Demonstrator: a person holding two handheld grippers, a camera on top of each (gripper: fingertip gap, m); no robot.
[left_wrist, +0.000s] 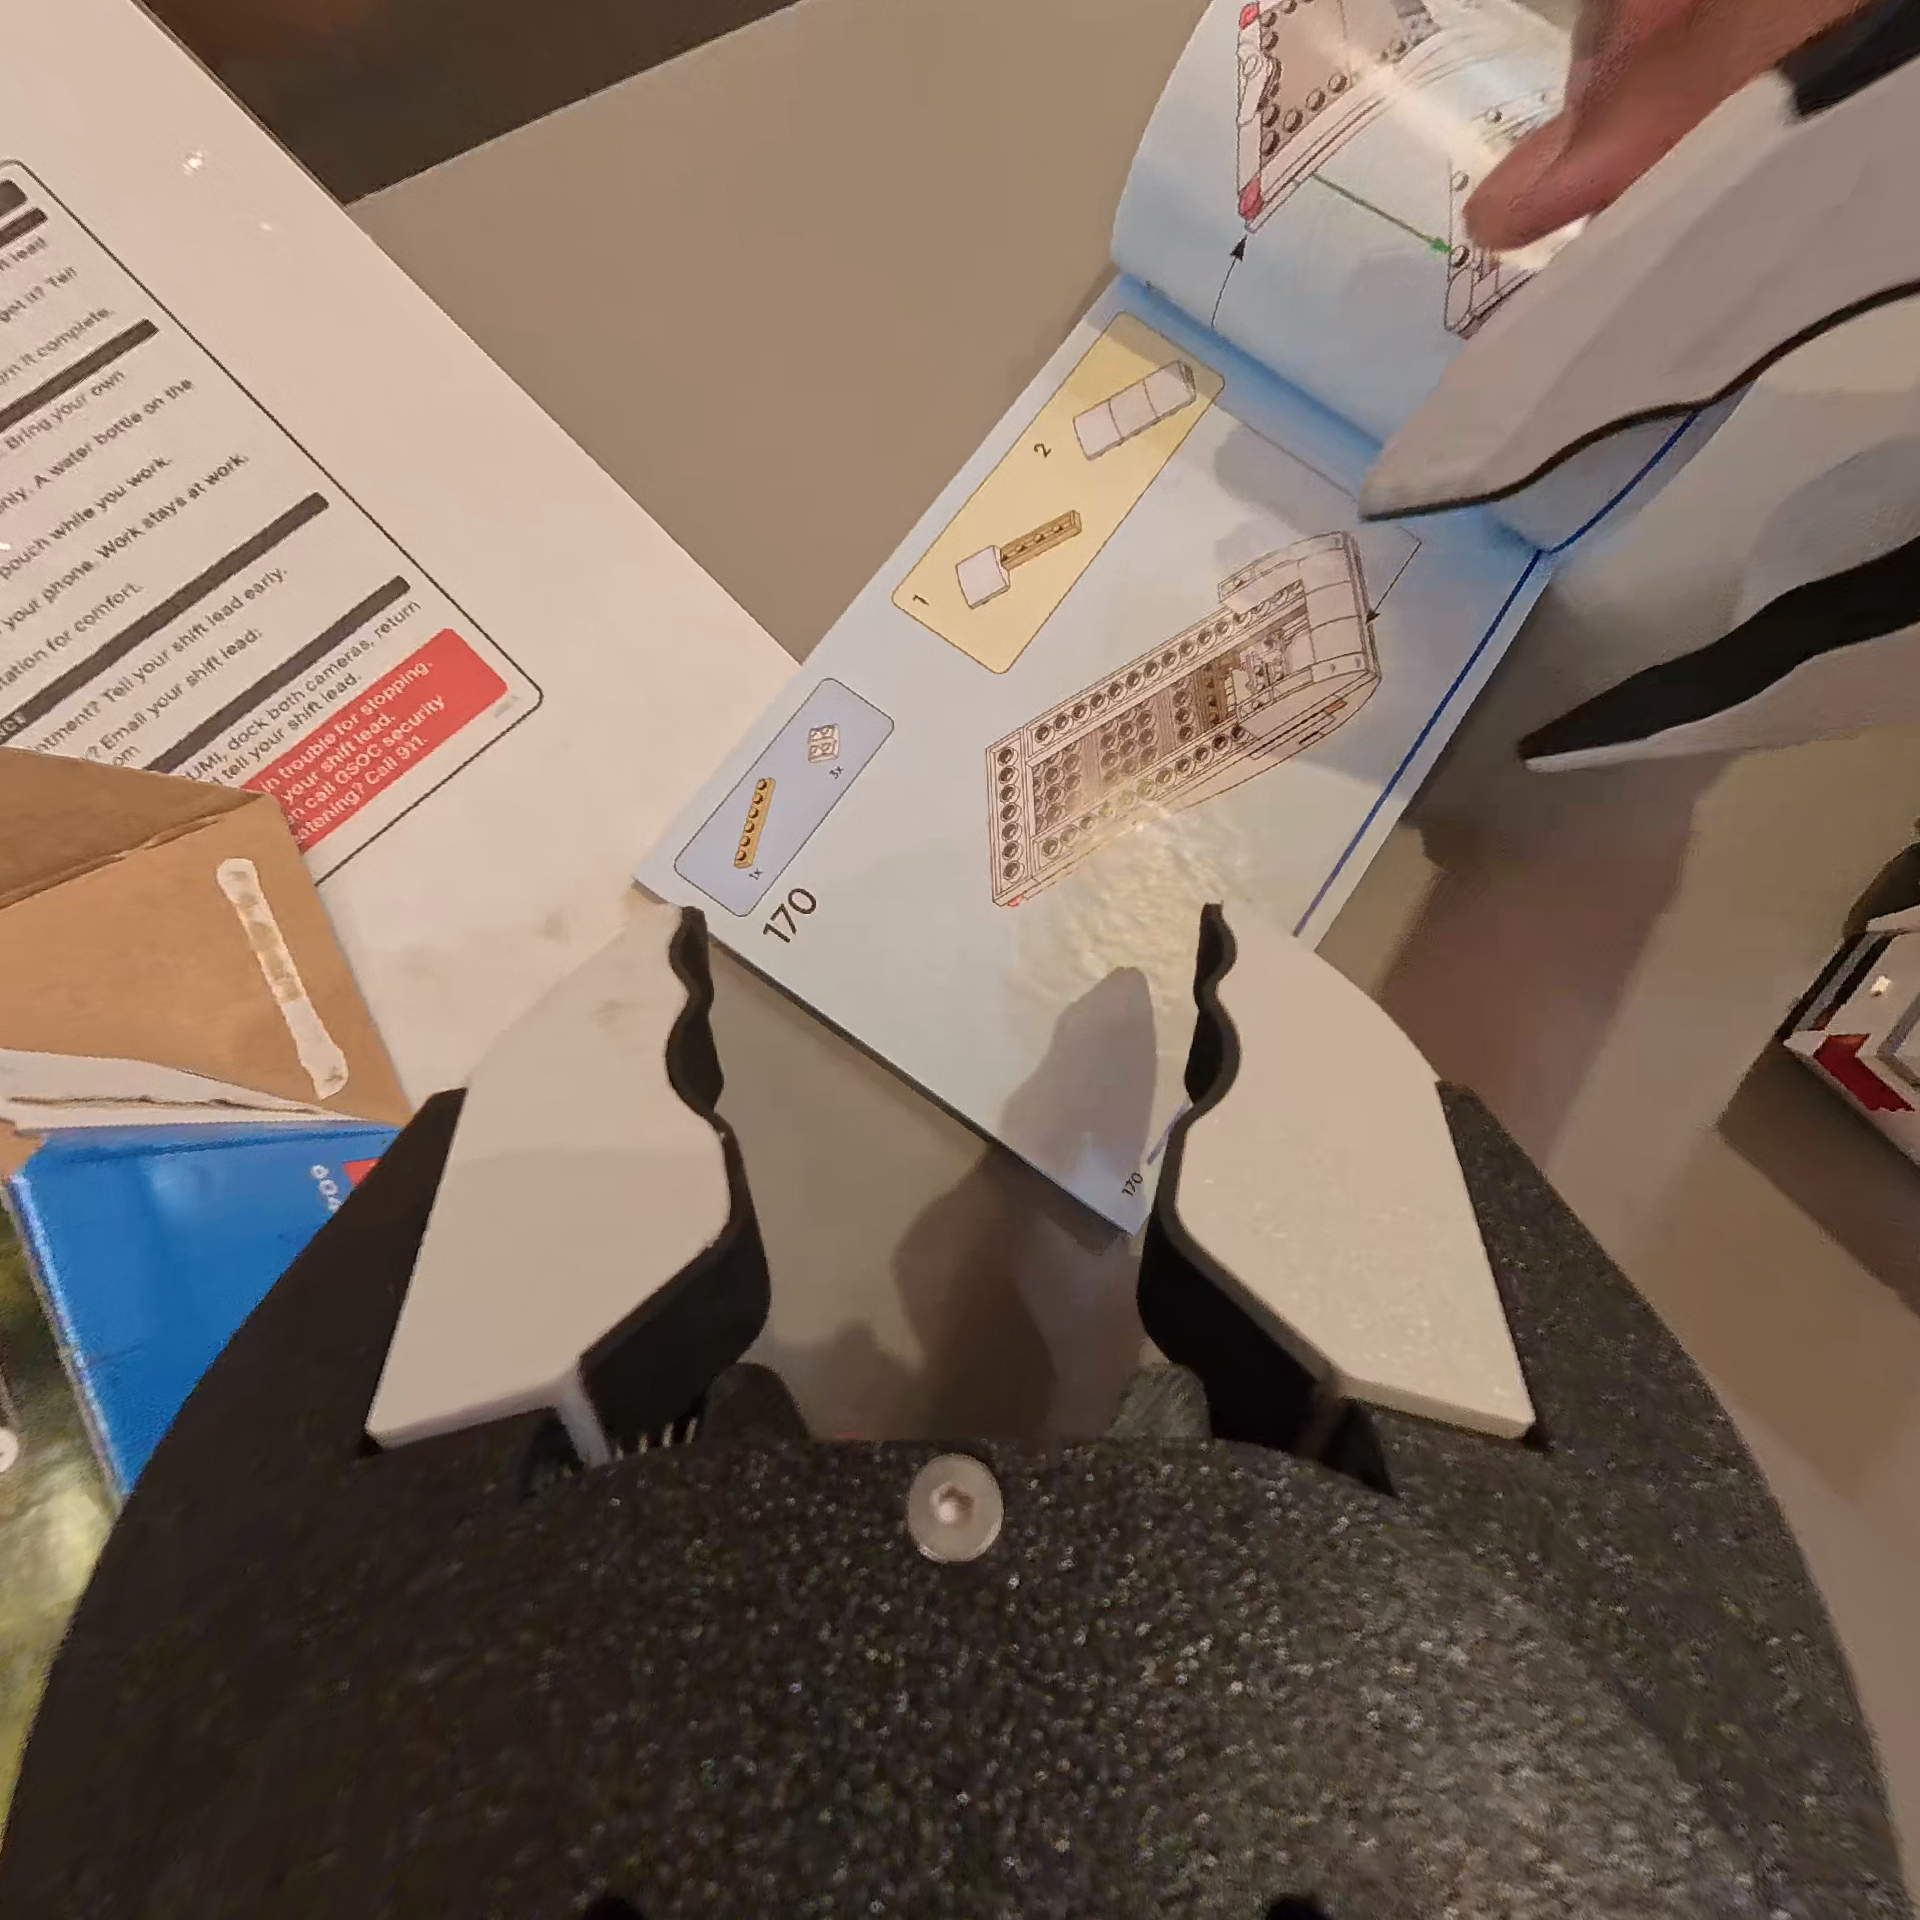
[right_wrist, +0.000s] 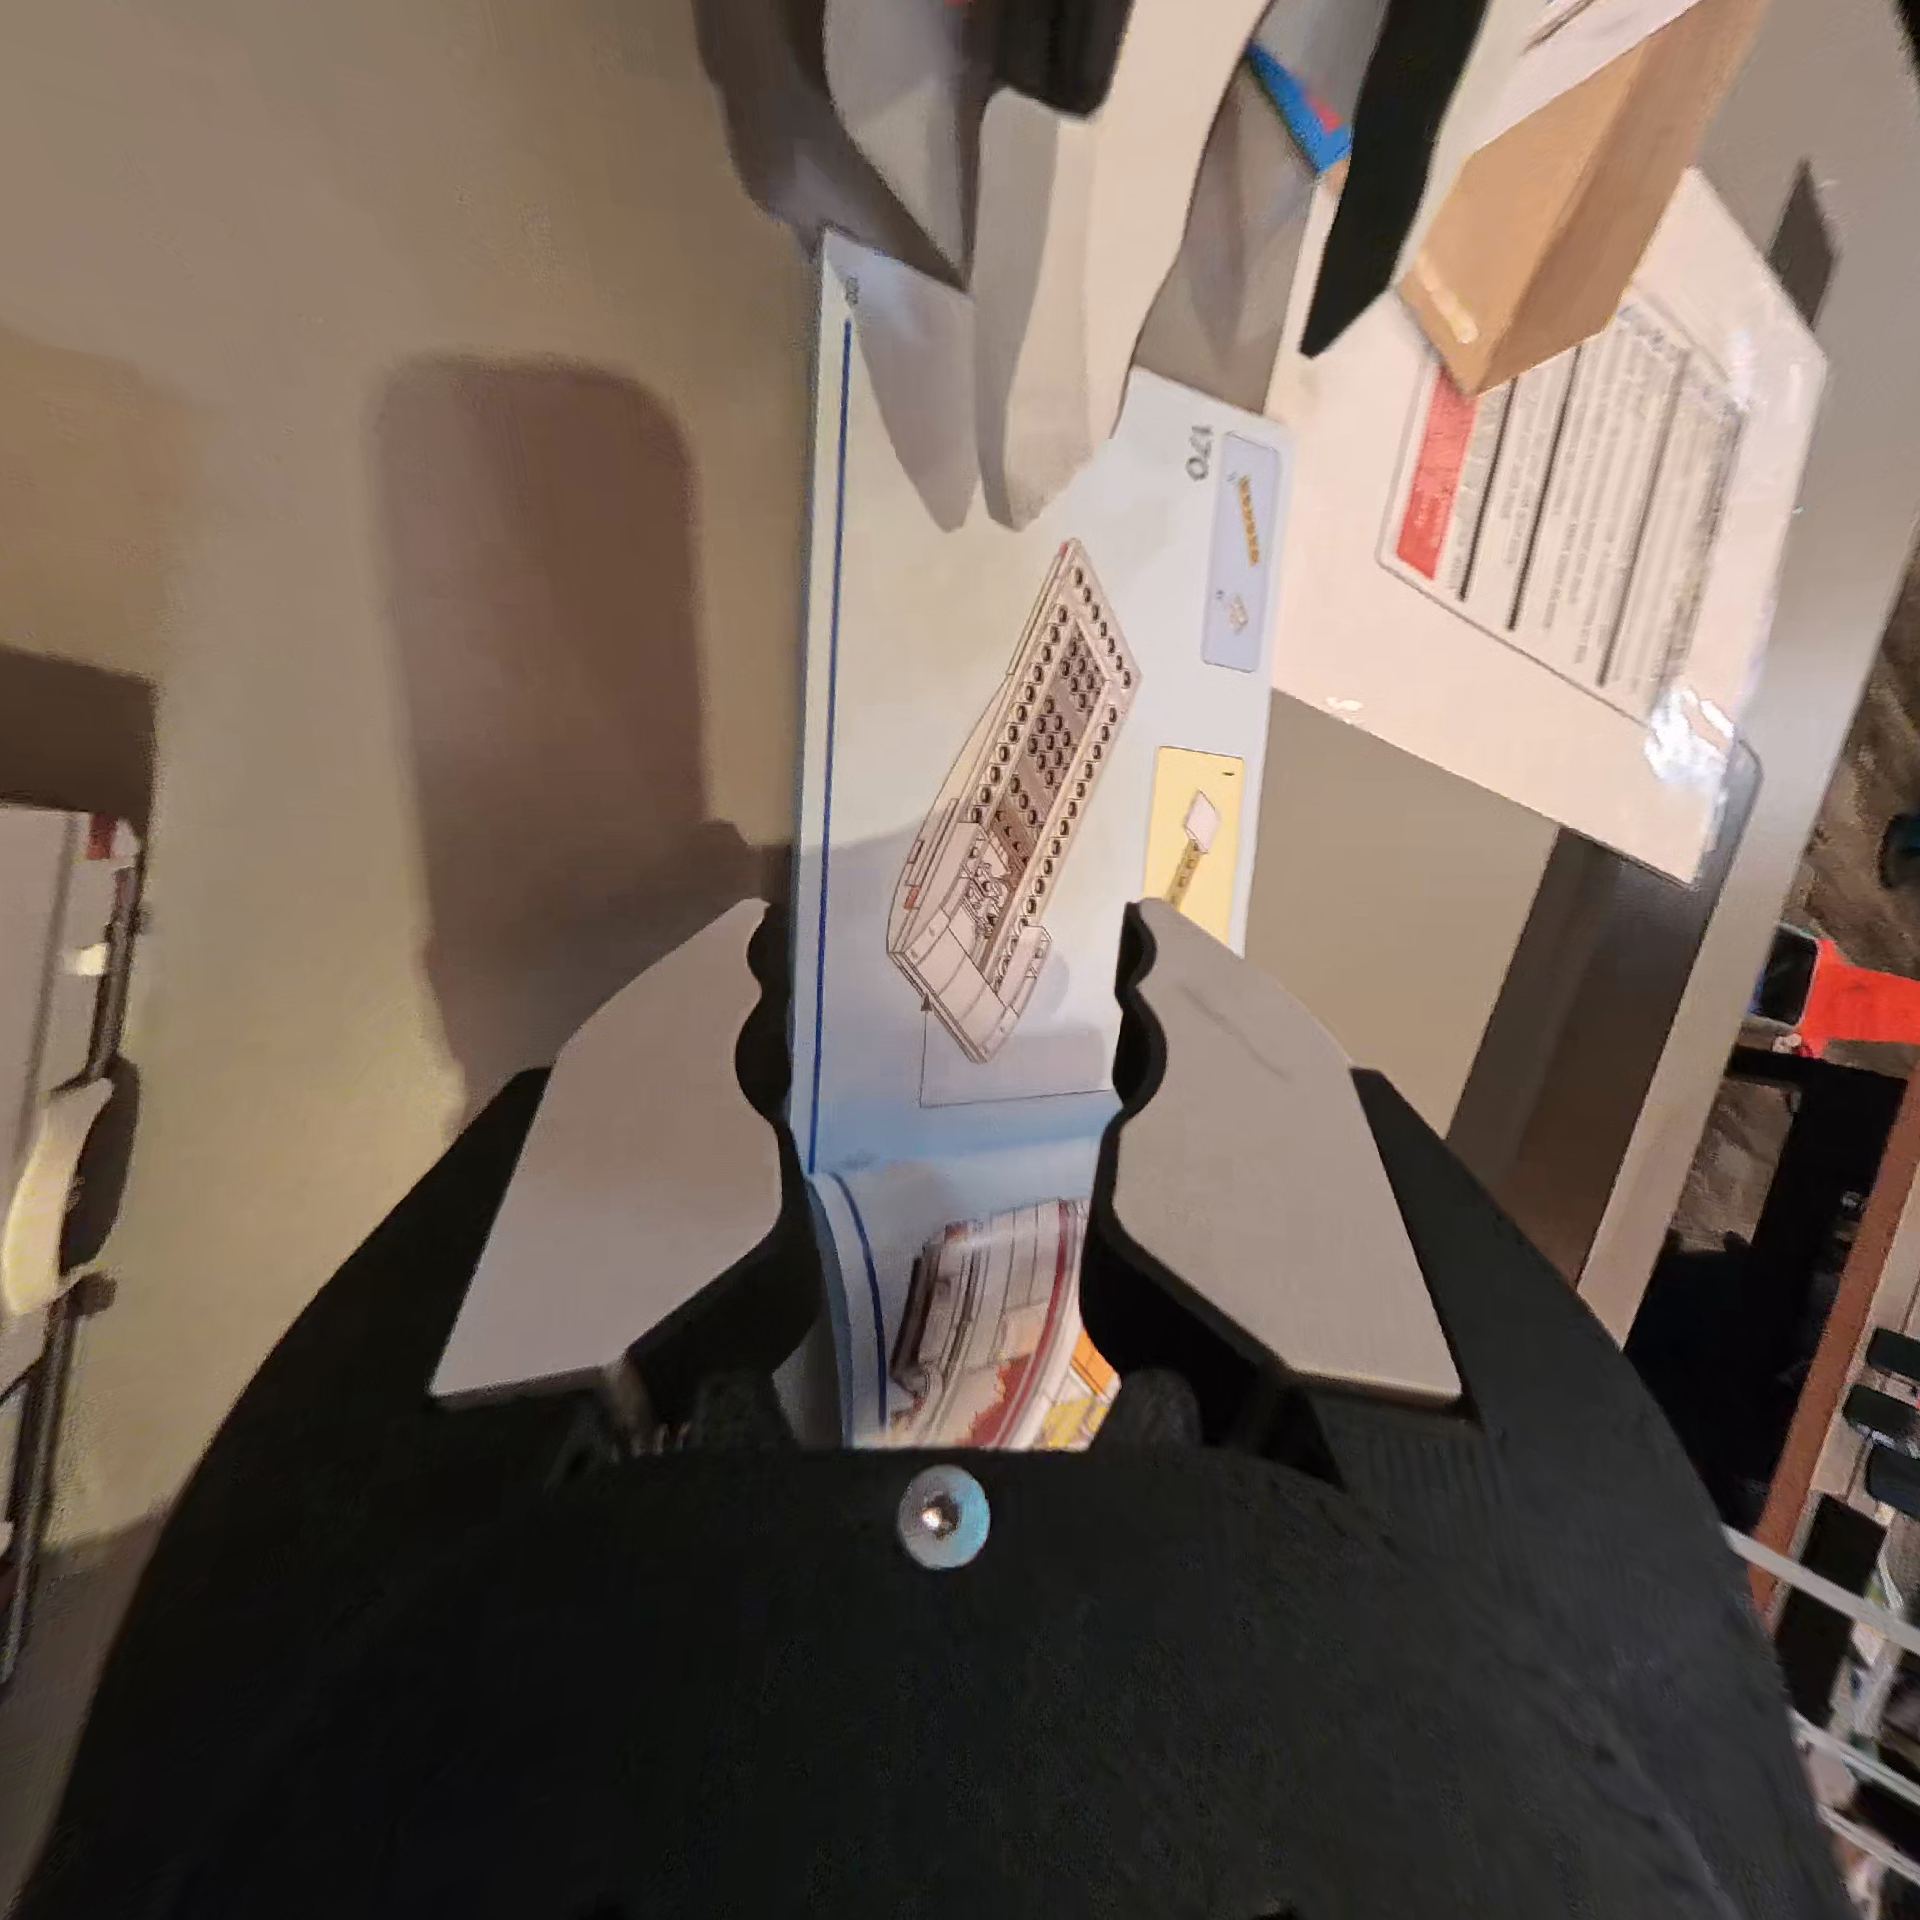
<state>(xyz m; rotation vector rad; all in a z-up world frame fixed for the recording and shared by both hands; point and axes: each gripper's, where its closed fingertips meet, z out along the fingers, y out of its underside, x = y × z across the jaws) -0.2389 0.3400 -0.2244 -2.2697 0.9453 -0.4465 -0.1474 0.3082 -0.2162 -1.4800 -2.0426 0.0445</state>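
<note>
An open instruction booklet (left_wrist: 1132, 499) with brick-building diagrams lies on the beige table (left_wrist: 779, 364). My left gripper (left_wrist: 948, 920) is open and empty, and hovers over the booklet's near corner. Its fingers (right_wrist: 1049, 395) show at the top of the right wrist view. My right gripper (right_wrist: 951, 920) is open over the same booklet (right_wrist: 904, 644). A curled-up page (right_wrist: 966, 1299) stands loosely between its fingers near their base, and the pads do not press on it. In the left wrist view the right gripper (left_wrist: 1455, 623) is at the upper right over that lifted page (left_wrist: 1174, 208), with a hand (left_wrist: 1558, 156) behind it.
A laminated printed sheet (left_wrist: 208, 468) lies on a white surface at the left and also shows in the right wrist view (right_wrist: 1579, 499). A brown cardboard box (left_wrist: 156, 914) and a blue box (left_wrist: 156, 1247) sit at the left. A red-and-white object (left_wrist: 1860, 1049) is at the right edge.
</note>
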